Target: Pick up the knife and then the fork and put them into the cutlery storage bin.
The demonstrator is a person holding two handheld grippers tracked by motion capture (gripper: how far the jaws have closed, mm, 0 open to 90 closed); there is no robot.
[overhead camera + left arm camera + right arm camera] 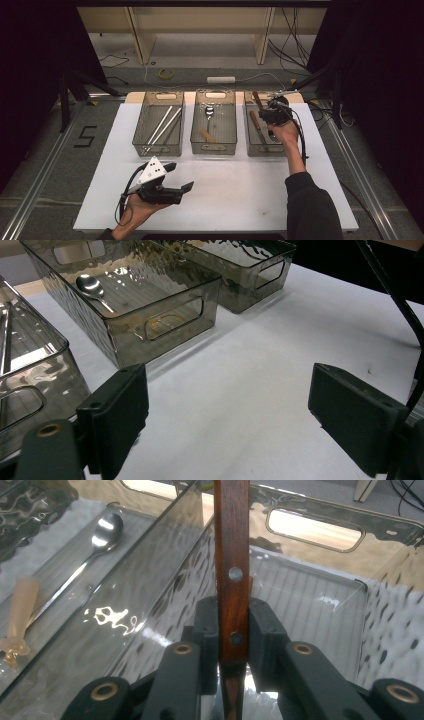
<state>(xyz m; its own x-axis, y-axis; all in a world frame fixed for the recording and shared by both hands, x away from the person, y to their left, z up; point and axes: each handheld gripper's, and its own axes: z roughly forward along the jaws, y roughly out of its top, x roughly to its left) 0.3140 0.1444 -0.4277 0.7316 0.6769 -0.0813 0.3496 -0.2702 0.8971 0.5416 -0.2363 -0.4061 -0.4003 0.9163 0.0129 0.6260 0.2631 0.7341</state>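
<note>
My right gripper [272,112] hovers over the right bin [250,145], shut on a dark wooden handle with two rivets [232,555]. The handle [256,98] sticks out from the jaws toward the bin's far end. In the right gripper view both pads [261,630] press on its sides, and the bin's far wall with its cutout [315,530] lies behind. Another wooden-handled utensil [255,120] lies inside that bin. My left gripper [181,176] is held low over the table's front left, open, with nothing but bare white tabletop between its jaws [227,415].
Three smoky clear bins stand in a row at the back of the white table [235,190]. The left bin [159,150] holds long metal rods [162,127]. The middle bin [213,148] holds a metal spoon [209,111] and a beige-handled piece [207,135].
</note>
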